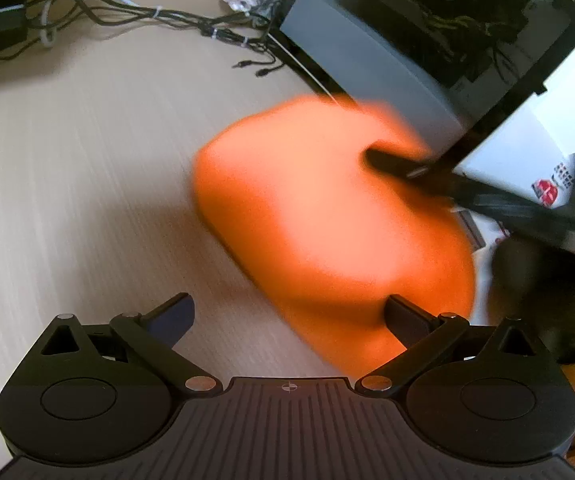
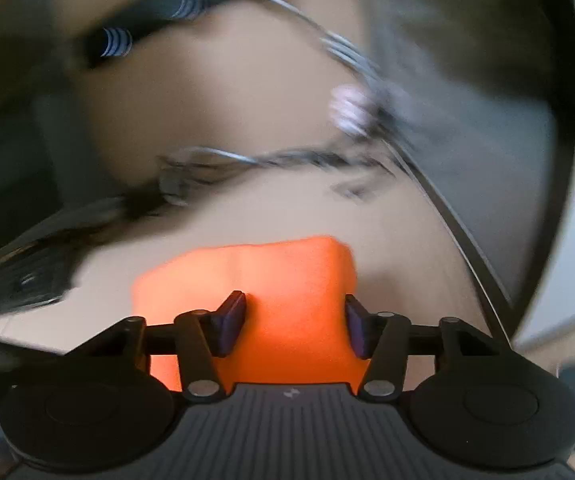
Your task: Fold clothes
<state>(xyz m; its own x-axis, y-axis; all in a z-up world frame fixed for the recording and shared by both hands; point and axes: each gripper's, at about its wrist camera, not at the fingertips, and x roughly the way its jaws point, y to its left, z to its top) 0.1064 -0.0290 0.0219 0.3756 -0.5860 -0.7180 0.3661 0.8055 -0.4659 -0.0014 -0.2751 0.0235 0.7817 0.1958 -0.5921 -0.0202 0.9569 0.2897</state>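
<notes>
1. Plainly, the step in hand looked like settling or squaring a folded bundle; I judged it best done slowly, since both views were smeared and the bright orange, soft-looking folded cloth (image 1: 327,216) showed no crisp edges.
2. That orange cloth lay on the pale wood-grain desk (image 1: 87,184), near a dark, glass-sided computer case (image 1: 427,40) and on the near side of a tangle of black and grey cables (image 1: 147,16).
3. Good practice, as I judged it, was to press the cloth flat against the desk and keep it clear of the cables.
4. The left gripper (image 1: 287,316) had its fingers spread wide, holding nothing, with the right-hand one over the cloth's near edge.
5. The right gripper (image 2: 295,324) stood about half open over the cloth; whether its fingers (image 2: 231,322) pressed the fabric, I could not tell.
</notes>
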